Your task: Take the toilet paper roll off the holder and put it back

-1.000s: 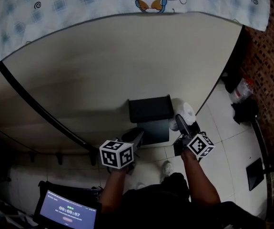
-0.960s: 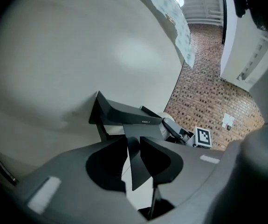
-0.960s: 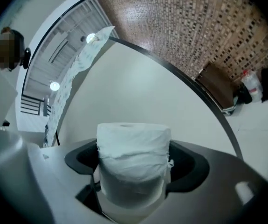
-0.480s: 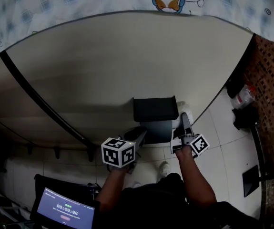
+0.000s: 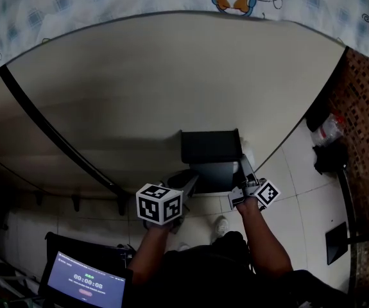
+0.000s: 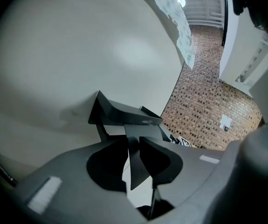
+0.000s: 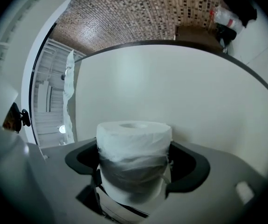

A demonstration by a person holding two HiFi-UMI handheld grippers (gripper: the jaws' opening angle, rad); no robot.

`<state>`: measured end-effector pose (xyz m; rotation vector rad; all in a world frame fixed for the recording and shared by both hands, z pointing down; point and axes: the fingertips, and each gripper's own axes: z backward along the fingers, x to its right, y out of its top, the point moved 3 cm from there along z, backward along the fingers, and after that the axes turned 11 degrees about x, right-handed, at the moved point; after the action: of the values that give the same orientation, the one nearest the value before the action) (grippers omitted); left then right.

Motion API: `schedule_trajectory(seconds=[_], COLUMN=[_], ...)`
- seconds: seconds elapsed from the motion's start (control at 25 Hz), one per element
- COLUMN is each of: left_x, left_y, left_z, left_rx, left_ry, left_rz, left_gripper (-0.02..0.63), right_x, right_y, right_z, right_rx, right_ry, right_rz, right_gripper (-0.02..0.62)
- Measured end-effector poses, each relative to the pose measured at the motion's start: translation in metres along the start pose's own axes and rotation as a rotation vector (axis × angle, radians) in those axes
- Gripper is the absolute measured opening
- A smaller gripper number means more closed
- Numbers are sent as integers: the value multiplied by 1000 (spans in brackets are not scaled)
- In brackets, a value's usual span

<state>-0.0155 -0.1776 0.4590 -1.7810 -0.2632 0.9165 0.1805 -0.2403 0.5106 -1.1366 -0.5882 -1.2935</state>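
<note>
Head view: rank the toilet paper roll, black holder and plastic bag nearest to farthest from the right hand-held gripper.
1. Toilet paper roll, held in the right hand-held gripper.
2. Black holder, just left, on the wall.
3. Plastic bag, floor, far right.

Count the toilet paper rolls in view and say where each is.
1. The toilet paper roll is gripped by the right tool, beside the black holder on the wall. Others may be hidden behind the holder.
</note>
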Motion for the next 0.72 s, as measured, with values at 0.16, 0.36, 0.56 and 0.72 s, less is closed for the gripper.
schedule_trajectory(seconds=[0.16, 0.36, 0.56, 0.72], left_x=[0, 1, 1, 2], left_y=[0, 1, 0, 0], left_z=[0, 0, 0, 1], left_rx=[-2, -4, -7, -3], left_ry=[-6, -4, -4, -6], left_rz=[2, -1, 0, 2], left_gripper=[97, 97, 98, 100], right_x=[-2, -4, -2, -5], right_y=[-4, -19, -36, -51], right_z=[2, 2, 1, -2], right_rx=[-100, -237, -343, -421], right_ry=[39, 70, 84, 113], right_rz=[22, 30, -17, -40], right_gripper=[425, 420, 419, 417])
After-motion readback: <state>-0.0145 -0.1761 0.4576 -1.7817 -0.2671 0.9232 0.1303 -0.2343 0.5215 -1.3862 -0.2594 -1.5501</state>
